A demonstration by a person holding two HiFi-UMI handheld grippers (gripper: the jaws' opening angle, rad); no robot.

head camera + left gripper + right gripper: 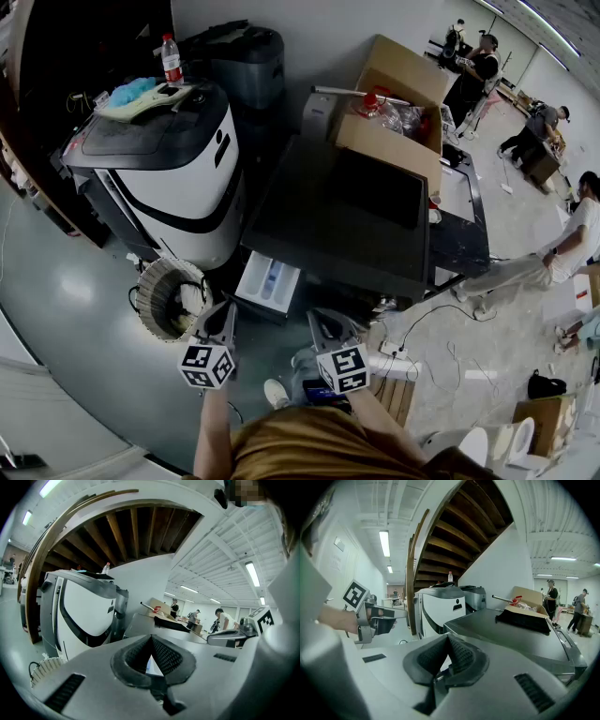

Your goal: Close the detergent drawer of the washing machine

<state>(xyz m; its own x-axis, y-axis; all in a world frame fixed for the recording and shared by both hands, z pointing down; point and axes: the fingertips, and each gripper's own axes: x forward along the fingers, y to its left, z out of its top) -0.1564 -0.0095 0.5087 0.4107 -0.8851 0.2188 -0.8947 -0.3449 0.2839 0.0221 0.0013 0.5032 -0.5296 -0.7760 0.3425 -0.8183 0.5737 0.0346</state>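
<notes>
The dark washing machine stands in the middle of the head view. Its white detergent drawer sticks out of the front at the lower left, showing blue-tinted compartments. My left gripper hovers just below and left of the drawer, jaws shut with nothing in them. My right gripper hangs to the drawer's right, in front of the machine, also shut and empty. In the left gripper view the pads meet at the tip. The right gripper view shows the machine's dark top ahead.
A white and black appliance stands left of the washer, with a bottle on top. A round wire basket sits on the floor beside the drawer. A cardboard box rests on the washer's far end. Cables lie at right, with people beyond.
</notes>
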